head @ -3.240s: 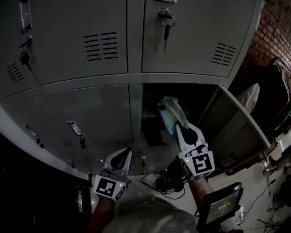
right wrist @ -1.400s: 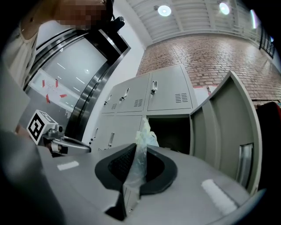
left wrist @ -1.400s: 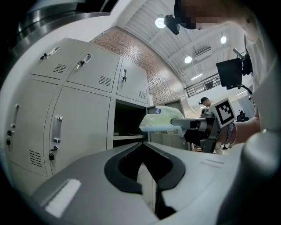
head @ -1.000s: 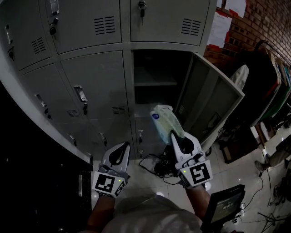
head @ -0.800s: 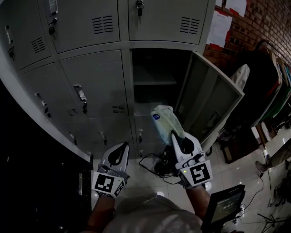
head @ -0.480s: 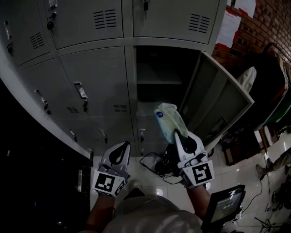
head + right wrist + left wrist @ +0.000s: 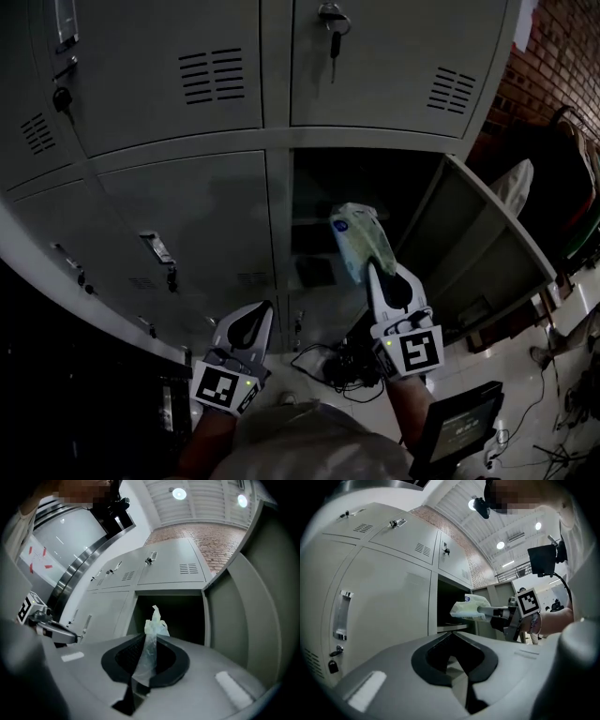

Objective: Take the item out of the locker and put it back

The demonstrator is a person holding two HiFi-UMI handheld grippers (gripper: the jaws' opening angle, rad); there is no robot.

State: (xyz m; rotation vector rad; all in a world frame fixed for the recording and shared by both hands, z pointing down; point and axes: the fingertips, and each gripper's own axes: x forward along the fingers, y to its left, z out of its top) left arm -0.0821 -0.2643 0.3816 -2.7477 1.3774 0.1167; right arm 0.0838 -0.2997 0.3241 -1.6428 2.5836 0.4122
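A pale green and white plastic packet [image 7: 360,240] hangs in front of the open locker compartment [image 7: 323,202], outside its mouth. My right gripper [image 7: 372,268] is shut on the packet's near end. In the right gripper view the packet's thin plastic edge [image 7: 151,627] rises from between the jaws, pointing at the dark compartment [image 7: 178,616]. My left gripper [image 7: 262,309] is lower left, shut and holding nothing, before the closed locker door [image 7: 187,225]. The left gripper view shows the packet [image 7: 468,610] held level by the right gripper [image 7: 487,612].
The locker's door [image 7: 487,253] swings out to the right. Closed lockers with handles [image 7: 157,249] and a hanging key [image 7: 333,42] surround the compartment. Cables [image 7: 342,366] lie on the tiled floor below. A brick wall [image 7: 553,56] and a dark rack stand at right.
The right gripper has carried the packet up, from below the open compartment to level with its mouth. The view has tilted closer to the lockers. The left gripper stays shut and low.
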